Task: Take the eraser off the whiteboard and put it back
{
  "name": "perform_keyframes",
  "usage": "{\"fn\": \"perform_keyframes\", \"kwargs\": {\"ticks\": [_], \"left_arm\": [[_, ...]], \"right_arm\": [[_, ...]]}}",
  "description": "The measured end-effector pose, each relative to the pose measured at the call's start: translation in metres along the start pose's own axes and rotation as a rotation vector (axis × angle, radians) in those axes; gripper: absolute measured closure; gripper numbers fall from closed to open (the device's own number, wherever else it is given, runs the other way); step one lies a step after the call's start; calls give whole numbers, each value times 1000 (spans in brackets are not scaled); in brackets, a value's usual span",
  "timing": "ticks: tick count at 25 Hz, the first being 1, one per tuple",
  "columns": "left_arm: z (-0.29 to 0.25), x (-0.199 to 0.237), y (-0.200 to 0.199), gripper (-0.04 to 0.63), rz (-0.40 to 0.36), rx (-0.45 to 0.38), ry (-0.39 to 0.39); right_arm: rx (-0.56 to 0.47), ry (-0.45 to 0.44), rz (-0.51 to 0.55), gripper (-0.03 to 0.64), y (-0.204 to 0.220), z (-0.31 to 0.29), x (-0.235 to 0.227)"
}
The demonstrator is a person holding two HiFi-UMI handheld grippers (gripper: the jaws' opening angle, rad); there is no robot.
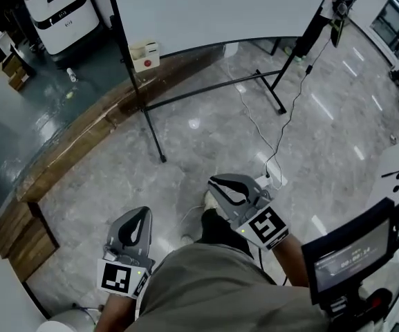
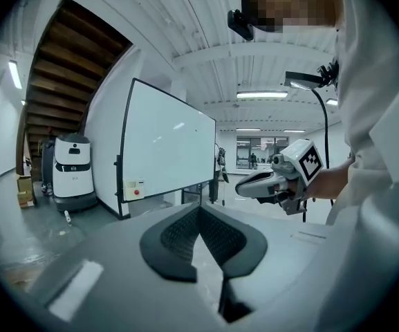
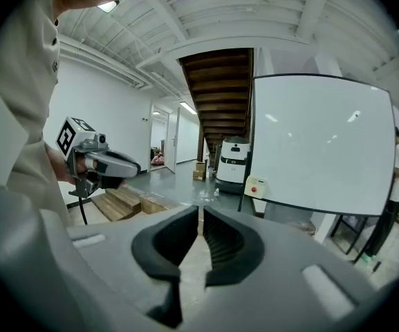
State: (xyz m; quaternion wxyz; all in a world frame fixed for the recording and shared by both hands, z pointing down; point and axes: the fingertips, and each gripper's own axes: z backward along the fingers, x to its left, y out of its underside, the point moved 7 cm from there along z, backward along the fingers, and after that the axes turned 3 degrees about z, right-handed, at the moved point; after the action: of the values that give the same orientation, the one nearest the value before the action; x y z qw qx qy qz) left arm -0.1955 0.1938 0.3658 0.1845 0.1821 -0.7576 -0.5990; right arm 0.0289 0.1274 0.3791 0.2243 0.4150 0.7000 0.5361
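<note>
At the far left of the head view a white wheeled machine (image 1: 57, 5) stands on dark glossy floor, with cardboard boxes (image 1: 12, 71) near it by the wall. A long wooden step (image 1: 68, 151) runs on a slant between that dark floor and the pale marble floor (image 1: 206, 123). Just past the step, the eraser (image 1: 146, 55), a cream block with a red dot, sits at the lower left corner of the whiteboard (image 1: 220, 5), against the black post of its stand, well apart from both tools. The board's face is blank and its black legs spread over the marble. Low in the view the left gripper (image 1: 137, 221) is held close to the person's body and points up toward the board; in the left gripper view its dark ribbed pads (image 2: 178, 237) are pressed together at the tips with nothing between them. The right gripper (image 1: 221, 187) sits beside it, a little farther forward and angled left, its marker cube (image 1: 267, 227) facing up; in the right gripper view its pads (image 3: 227, 244) are drawn together to a thin slit and pinch nothing. A thin cable (image 1: 268, 137) trails across the floor from the board's right leg toward the person's shoe (image 1: 211, 200). At the far right a dark screen (image 1: 351, 254) leans on a stand
</note>
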Motion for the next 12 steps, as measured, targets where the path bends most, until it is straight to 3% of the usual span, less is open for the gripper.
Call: {"fn": "perform_keyframes", "kwargs": {"ticks": [6, 12], "left_arm": [[58, -15, 11, 594, 0, 1, 56], [82, -40, 12, 594, -3, -9, 72]], "right_arm": [[23, -11, 10, 602, -5, 32, 76], [10, 3, 51, 603, -13, 64, 98]]}}
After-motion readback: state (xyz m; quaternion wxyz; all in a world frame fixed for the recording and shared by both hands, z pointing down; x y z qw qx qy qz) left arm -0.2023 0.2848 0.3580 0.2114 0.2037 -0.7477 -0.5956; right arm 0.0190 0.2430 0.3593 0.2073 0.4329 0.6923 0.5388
